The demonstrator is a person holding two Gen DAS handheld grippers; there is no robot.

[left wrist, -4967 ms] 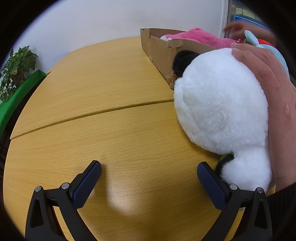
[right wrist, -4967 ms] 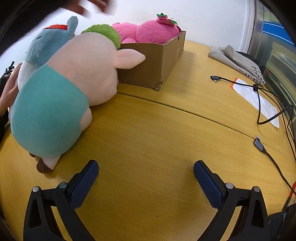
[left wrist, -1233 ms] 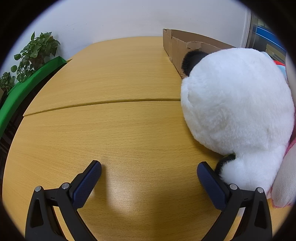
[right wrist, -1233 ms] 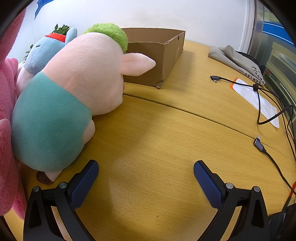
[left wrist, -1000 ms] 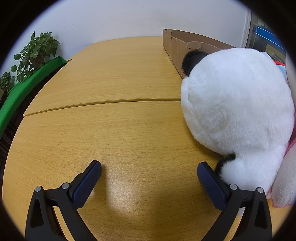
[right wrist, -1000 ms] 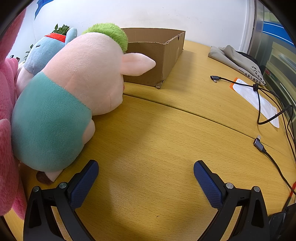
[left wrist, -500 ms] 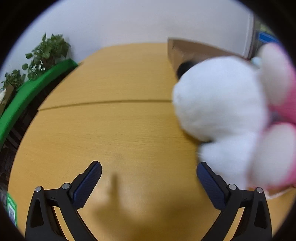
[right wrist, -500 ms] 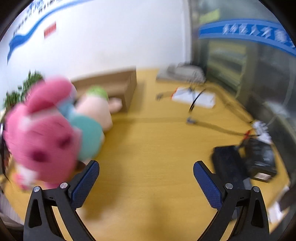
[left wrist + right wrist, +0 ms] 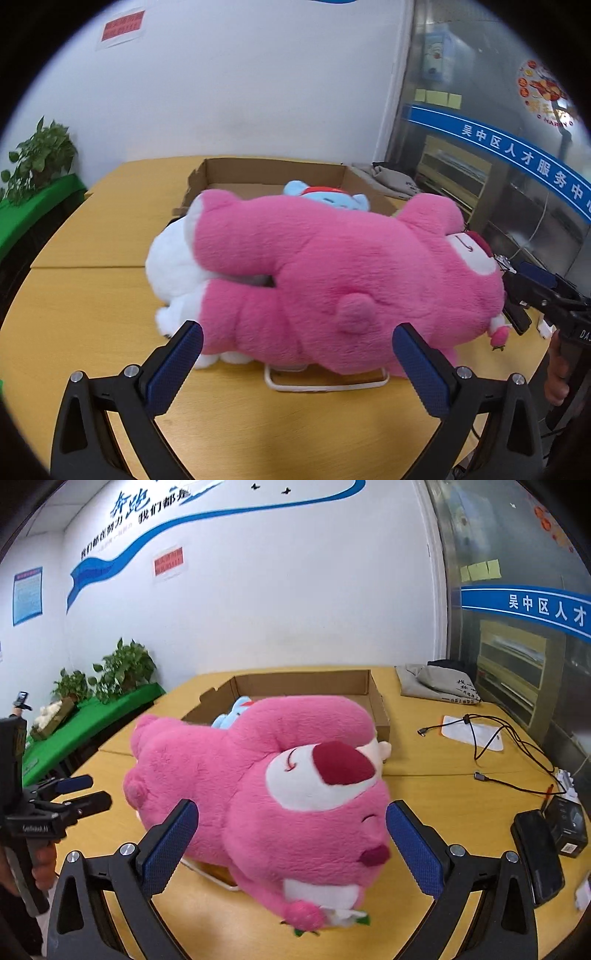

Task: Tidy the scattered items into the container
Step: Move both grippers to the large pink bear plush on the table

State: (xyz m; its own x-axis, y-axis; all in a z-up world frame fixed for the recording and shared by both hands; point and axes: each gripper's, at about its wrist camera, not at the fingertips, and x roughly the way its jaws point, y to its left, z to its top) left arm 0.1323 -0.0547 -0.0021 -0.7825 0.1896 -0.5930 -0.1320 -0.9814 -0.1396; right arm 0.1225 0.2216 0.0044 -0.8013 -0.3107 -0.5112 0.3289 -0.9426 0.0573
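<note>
Blue-padded fingers (image 9: pixel 176 360) of our left gripper (image 9: pixel 297 356) and right gripper (image 9: pixel 291 836) stand wide open, holding nothing, flanking the pink bear (image 9: pixel 332 291) on the counter (image 9: pixel 92 236). At twelve o'clock waits the cardboard box (image 9: pixel 273 173). Pinching only plush could let it slip or drag the white toy (image 9: pixel 173 266).

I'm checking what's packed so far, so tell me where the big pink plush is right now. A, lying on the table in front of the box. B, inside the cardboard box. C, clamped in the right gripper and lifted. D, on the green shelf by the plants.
A: the big pink plush lies on the table in front of the cardboard box, with both grippers open around it.
</note>
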